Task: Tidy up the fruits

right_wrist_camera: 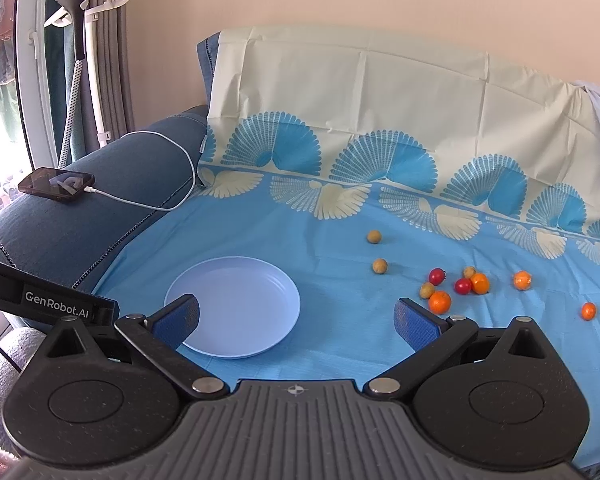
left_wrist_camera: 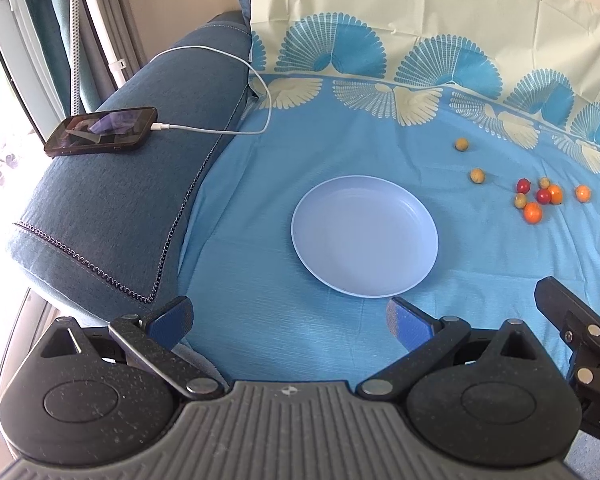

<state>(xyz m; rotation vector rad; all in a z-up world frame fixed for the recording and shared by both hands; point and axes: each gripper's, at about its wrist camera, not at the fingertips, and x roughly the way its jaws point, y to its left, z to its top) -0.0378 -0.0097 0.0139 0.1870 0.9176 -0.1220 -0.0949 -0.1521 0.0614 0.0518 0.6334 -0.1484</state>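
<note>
Plate [left_wrist_camera: 364, 240]: plain pale lavender-blue. Cloth [left_wrist_camera: 260, 320]: sky blue, with a border of cream and blue fan motifs below a cream band. Sofa armrest [left_wrist_camera: 140, 200]: denim blue with contrast stitching. Phone [left_wrist_camera: 100, 132]: black; cable [left_wrist_camera: 220, 130] white. Fruits: orange [right_wrist_camera: 439, 301], red [right_wrist_camera: 436, 275], yellow-brown [right_wrist_camera: 374, 236]. Hand-held gripper pads [right_wrist_camera: 414, 324]: blue on black.

Lettering was readable on the gripper bodies only.
In the right wrist view, white print reading "GenRobot.AI" stood on the black body of the left gripper [right_wrist_camera: 48, 300], seen at the left edge. In the left wrist view, the white letters "DA" showed on the black body of the right gripper [left_wrist_camera: 580, 344] at the lower right edge, the rest cut off by the frame. No other text could be read.
</note>
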